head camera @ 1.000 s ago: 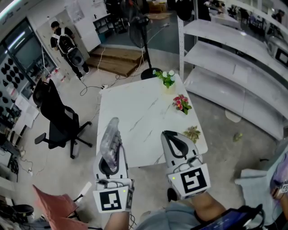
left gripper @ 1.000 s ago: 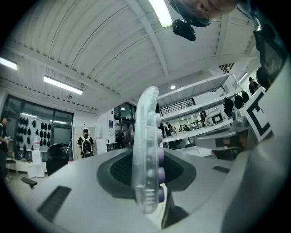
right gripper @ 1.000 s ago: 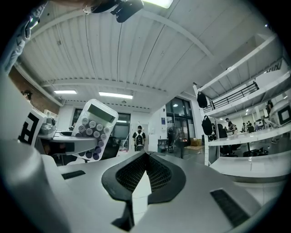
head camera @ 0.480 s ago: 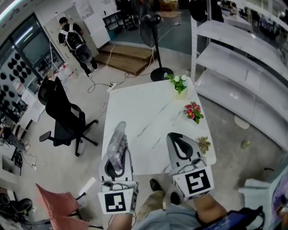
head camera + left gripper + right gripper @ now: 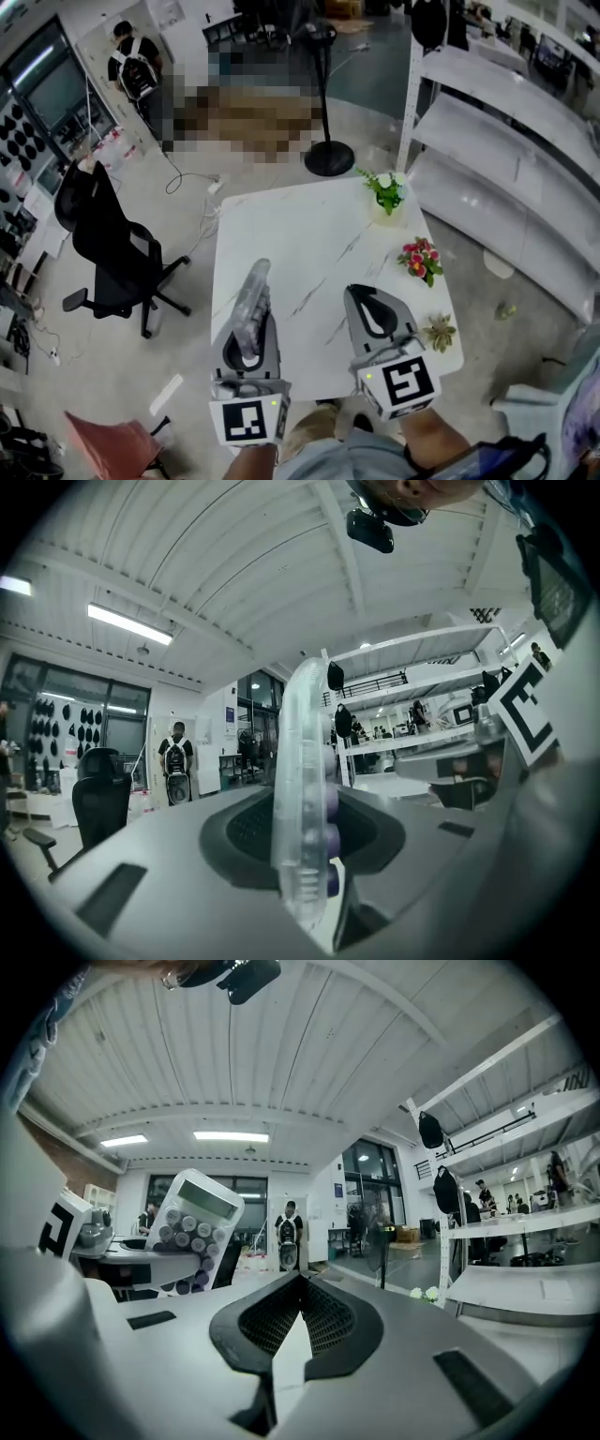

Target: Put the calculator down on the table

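Observation:
A pale calculator (image 5: 255, 291) with round purple keys stands on edge between the jaws of my left gripper (image 5: 251, 323), which is shut on it above the near edge of the white marble table (image 5: 300, 230). In the left gripper view the calculator (image 5: 305, 789) shows edge-on, pinched at its lower part. My right gripper (image 5: 364, 292) hovers beside it to the right, shut with nothing in it. The right gripper view shows its own jaws (image 5: 300, 1283) closed together, and the calculator (image 5: 192, 1227) at the left, face toward me.
Along the table's right side stand a potted green plant (image 5: 386, 192), red flowers (image 5: 422, 258) and a small succulent (image 5: 439, 330). A black office chair (image 5: 108, 248) is left of the table, a fan stand (image 5: 328, 155) behind it, white shelves (image 5: 506, 159) at the right. A person with a backpack (image 5: 131, 70) is far off.
Both grippers have moved forward together to the table's near edge, and the table now lies closer under them. The left still grips the calculator; the right stays shut.

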